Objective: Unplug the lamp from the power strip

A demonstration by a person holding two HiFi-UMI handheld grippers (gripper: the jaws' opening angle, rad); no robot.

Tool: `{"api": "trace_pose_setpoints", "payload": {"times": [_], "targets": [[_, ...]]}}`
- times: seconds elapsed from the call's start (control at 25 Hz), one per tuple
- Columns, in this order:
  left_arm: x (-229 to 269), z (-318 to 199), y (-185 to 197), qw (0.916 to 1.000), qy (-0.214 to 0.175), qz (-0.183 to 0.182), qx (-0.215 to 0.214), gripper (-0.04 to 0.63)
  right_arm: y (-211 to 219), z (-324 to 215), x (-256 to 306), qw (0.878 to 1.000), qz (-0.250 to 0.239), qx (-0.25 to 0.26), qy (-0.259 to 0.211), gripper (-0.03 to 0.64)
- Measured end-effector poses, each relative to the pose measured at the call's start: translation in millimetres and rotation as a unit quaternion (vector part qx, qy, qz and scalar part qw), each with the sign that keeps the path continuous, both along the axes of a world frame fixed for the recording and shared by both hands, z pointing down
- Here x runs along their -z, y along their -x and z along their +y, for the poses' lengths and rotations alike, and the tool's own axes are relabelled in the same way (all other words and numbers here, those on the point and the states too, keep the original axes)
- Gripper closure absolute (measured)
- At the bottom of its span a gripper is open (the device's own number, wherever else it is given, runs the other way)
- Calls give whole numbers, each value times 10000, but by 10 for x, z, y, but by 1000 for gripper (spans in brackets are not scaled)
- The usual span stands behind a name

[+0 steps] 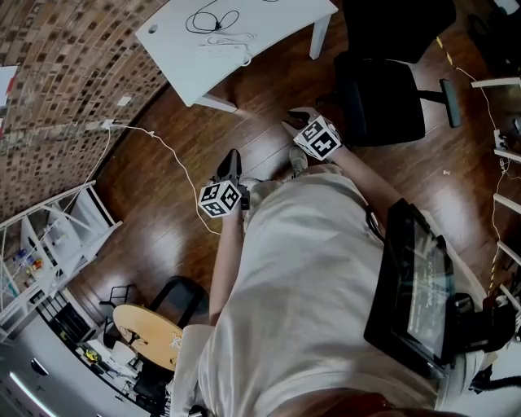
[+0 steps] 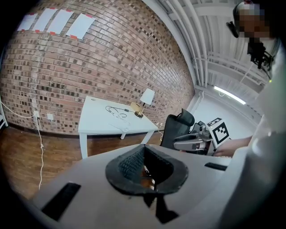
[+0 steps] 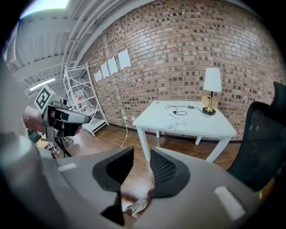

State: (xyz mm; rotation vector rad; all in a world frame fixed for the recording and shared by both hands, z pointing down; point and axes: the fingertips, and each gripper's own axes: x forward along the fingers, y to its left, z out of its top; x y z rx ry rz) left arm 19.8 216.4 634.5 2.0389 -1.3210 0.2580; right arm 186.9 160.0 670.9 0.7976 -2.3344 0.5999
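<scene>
The white table (image 1: 269,24) stands against the brick wall, well ahead of both grippers. A lamp (image 3: 212,85) with a white shade and brass base stands at its back corner, also seen in the left gripper view (image 2: 146,98). Its black cable (image 3: 178,108) lies coiled on the tabletop beside a white power strip (image 3: 175,121). My left gripper (image 2: 144,150) is shut with nothing in it, held over the wooden floor (image 1: 230,160). My right gripper (image 3: 142,161) is open and empty, a little nearer the table (image 1: 295,116).
A black office chair (image 1: 378,98) stands right of the table, close to the right gripper. A white cord (image 1: 163,151) runs from the wall across the floor. White shelving (image 1: 49,244) lines the left wall. A tablet (image 1: 415,281) hangs at the person's waist.
</scene>
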Motion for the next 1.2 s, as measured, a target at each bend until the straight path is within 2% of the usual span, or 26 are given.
{"api": "trace_pose_setpoints", "payload": {"times": [0.36, 0.6, 0.92, 1.0, 1.2], "targets": [[13, -160, -10, 9999, -47, -138, 17, 592, -99, -149, -67, 10000, 10, -31, 39, 511], [8, -212, -21, 9999, -107, -74, 15, 592, -221, -207, -40, 9998, 18, -186, 42, 511], [257, -362, 239, 9971, -655, -309, 245, 592, -308, -615, 259, 9913, -90, -1216, -503, 506], [263, -367, 313, 9971, -660, -257, 264, 592, -194, -637, 299, 9919, -147, -1159, -504, 506], [348, -327, 643, 9970, -727, -131, 211, 592, 296, -533, 402, 9968, -204, -527, -565, 506]]}}
